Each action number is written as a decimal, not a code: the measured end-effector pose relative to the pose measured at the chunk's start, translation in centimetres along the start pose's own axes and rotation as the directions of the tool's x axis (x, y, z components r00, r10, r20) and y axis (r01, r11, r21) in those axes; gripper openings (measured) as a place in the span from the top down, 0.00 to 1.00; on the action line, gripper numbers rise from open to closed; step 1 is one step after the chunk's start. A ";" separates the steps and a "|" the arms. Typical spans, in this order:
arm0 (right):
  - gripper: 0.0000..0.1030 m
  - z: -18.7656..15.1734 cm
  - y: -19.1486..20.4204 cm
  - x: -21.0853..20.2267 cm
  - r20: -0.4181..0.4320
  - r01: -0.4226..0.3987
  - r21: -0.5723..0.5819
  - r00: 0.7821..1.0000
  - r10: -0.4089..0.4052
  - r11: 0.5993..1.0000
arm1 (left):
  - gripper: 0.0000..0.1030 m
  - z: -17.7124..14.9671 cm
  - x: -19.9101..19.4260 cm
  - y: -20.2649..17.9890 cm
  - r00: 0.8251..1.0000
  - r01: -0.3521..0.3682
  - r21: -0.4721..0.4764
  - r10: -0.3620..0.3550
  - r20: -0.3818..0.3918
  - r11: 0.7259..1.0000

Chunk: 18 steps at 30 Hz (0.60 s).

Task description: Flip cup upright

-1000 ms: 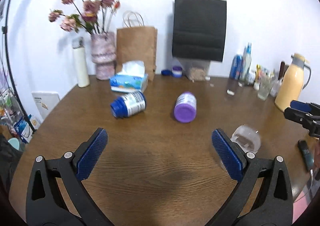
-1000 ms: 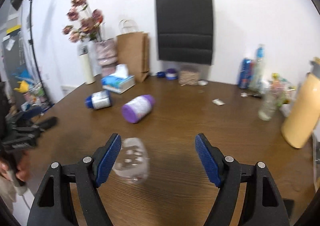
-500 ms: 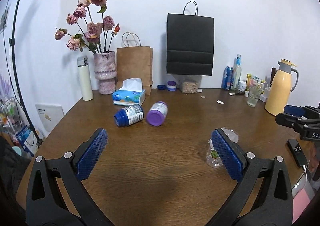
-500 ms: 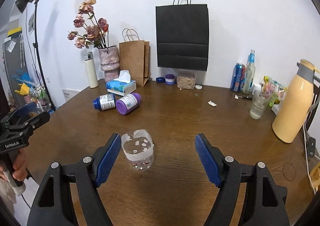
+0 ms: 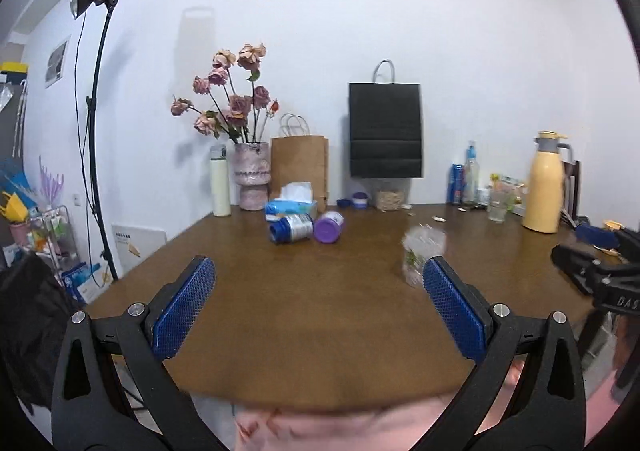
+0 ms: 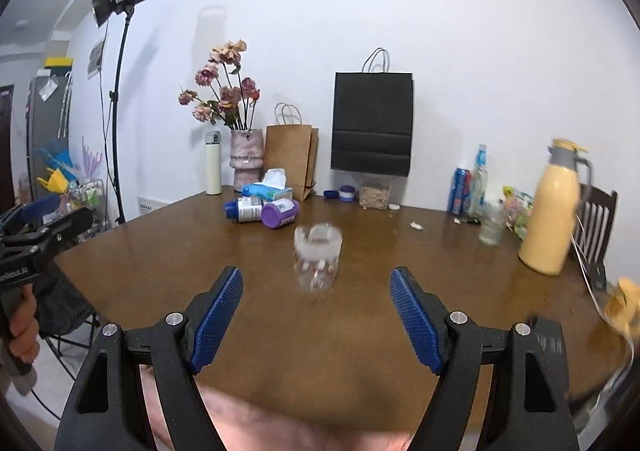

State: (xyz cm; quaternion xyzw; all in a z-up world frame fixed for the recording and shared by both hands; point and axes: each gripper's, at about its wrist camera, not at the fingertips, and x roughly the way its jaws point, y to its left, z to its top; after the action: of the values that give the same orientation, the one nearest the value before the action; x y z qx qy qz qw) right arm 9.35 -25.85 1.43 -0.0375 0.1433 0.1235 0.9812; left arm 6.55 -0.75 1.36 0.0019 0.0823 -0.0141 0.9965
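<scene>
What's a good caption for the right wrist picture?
Open right claw facing a clear plastic cup standing on the brown wooden table.

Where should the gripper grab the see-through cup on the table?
Grab the cup around its middle, coming level from the front with the right gripper. It seems to stand on end between the open jaws, so its round sides face the pads. It is blurred, so which end is up is unclear.

Left black plastic two-finger gripper [image 5: 319, 303]: matte triangular-cutout arms, silver round screws, blue cross-hatched textured finger pads [image 5: 185, 305]. Right black plastic two-finger gripper [image 6: 317, 317]: identical build, same blue pads [image 6: 414, 321]. White lettering on gripper bodies, partly legible. Bare skin of hand [image 6: 23, 333] on handle; pink garment below.
</scene>
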 end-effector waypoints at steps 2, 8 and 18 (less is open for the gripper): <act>0.21 -2.5 0.8 -1.9 0.015 -0.004 0.020 1.000 0.003 1.000 | 0.00 -1.9 -1.2 -0.5 1.000 0.000 0.034 0.000 0.011 0.999; 0.21 -6.3 2.2 -3.3 -0.066 -0.036 0.057 0.997 0.040 0.998 | 0.00 -5.0 -1.9 -1.8 0.991 0.063 0.052 -0.057 -0.122 0.997; 0.21 -5.5 2.9 -4.2 -0.017 -0.020 0.015 1.000 0.021 1.000 | 0.00 -5.1 -3.1 -1.9 0.995 0.064 0.073 -0.058 -0.077 0.995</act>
State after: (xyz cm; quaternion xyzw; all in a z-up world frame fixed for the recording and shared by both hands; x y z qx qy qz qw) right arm 3.17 -24.60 -2.71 -0.0300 0.1528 0.1322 0.9789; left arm 2.59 -2.53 -3.20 0.0373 0.1188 -0.0476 0.9911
